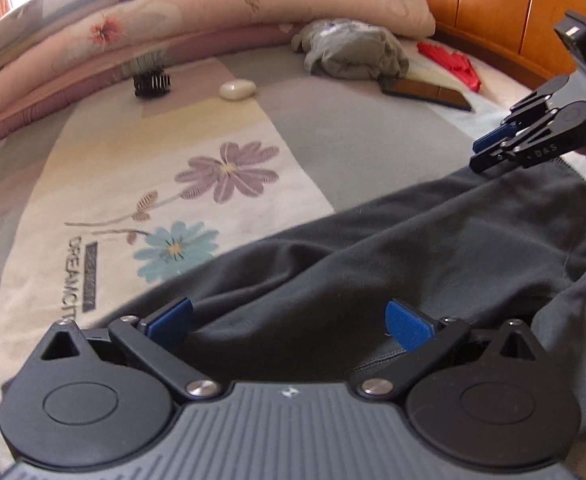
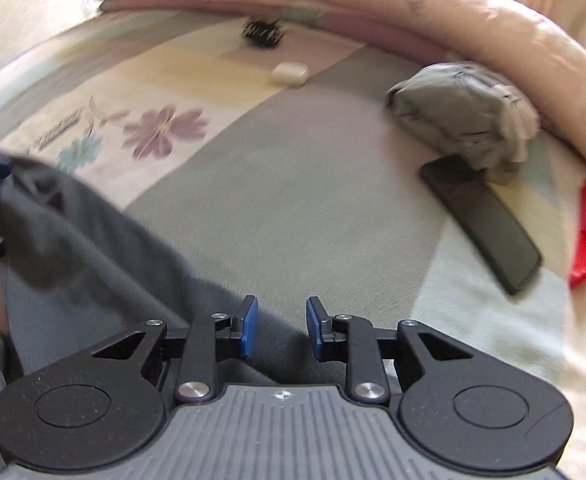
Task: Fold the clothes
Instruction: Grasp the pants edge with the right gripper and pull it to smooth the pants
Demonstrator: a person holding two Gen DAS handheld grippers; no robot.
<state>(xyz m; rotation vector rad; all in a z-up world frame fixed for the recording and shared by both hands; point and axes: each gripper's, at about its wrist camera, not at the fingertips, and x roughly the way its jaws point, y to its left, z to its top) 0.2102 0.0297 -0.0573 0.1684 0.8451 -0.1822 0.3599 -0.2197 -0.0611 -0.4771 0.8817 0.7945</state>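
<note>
Beneath left hand-held gripper: dark garment.

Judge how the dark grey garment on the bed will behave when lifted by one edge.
The dark grey garment already lies in soft folds, so it will probably drape limply. It looks thin, so likely light. It may drag across the bedsheet rather than slide freely.
</note>
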